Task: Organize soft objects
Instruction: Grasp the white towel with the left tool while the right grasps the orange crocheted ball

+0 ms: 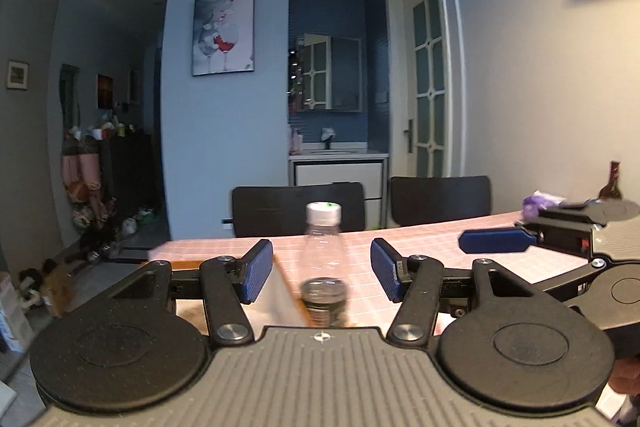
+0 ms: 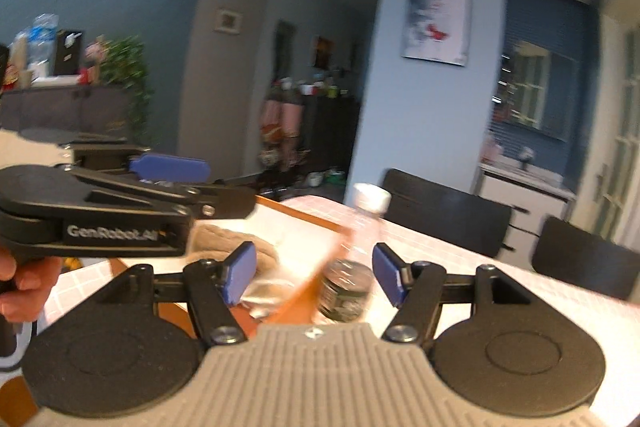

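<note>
So, quick rundown of what's where:

Table (image 1: 420, 239): pink checked cloth on top, takes up most of the low half in both views.
Chairs (image 1: 298, 209): two dark ones on the far side, pushed in.
Tray (image 2: 298, 209): orange-rimmed, on the table's left part; its rim runs right across the right wrist view, blurry.
Left gripper (image 1: 322, 273): jaws wide apart, nothing held, hanging over the tray edge and the bottle.
Right gripper (image 2: 310, 275): same deal, spread wide, empty, just right of the left one.
Towel (image 2: 236, 243): beige soft lump inside the tray, partly hidden behind the left gripper body.
Bottle (image 1: 324, 259): clear plastic, white cap, upright just beside the tray's right rim; smack between both sets of fingers, in the way.
Purple thing (image 1: 538, 205): soft-looking bundle at the far right, behind the right gripper; can't tell what it is.
</note>
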Demonstrator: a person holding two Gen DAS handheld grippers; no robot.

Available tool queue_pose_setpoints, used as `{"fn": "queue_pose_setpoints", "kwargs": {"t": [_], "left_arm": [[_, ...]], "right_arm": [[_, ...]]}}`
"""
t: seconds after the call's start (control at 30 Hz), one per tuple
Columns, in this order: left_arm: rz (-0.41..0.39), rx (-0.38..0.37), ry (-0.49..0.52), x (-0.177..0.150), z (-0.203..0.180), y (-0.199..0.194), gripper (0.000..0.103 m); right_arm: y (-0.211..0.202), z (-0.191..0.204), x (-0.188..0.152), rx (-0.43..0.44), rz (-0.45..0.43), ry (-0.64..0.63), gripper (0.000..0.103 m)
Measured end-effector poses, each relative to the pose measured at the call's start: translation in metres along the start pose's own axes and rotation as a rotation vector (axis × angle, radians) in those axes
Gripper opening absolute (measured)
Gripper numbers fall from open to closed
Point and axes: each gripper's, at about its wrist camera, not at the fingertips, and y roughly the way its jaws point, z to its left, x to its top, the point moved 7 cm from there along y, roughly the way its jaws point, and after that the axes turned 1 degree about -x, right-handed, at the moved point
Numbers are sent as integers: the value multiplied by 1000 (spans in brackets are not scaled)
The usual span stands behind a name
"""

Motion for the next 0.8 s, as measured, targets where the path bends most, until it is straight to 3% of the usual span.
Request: {"fn": "queue_pose_setpoints", "kwargs": {"t": [0.3,0.5,0.8], "left_arm": [[61,-69,-90,-33,-35,17,66],[139,-144,-80,-58,-65,33,66],[245,-181,-73,-89,-83,66,66]], "right_arm": [[-31,-65,-51,-153,72,183,65],[-35,-108,-86,-256,142,298,65],[-36,-150,-127,-361,197,373,64]]}}
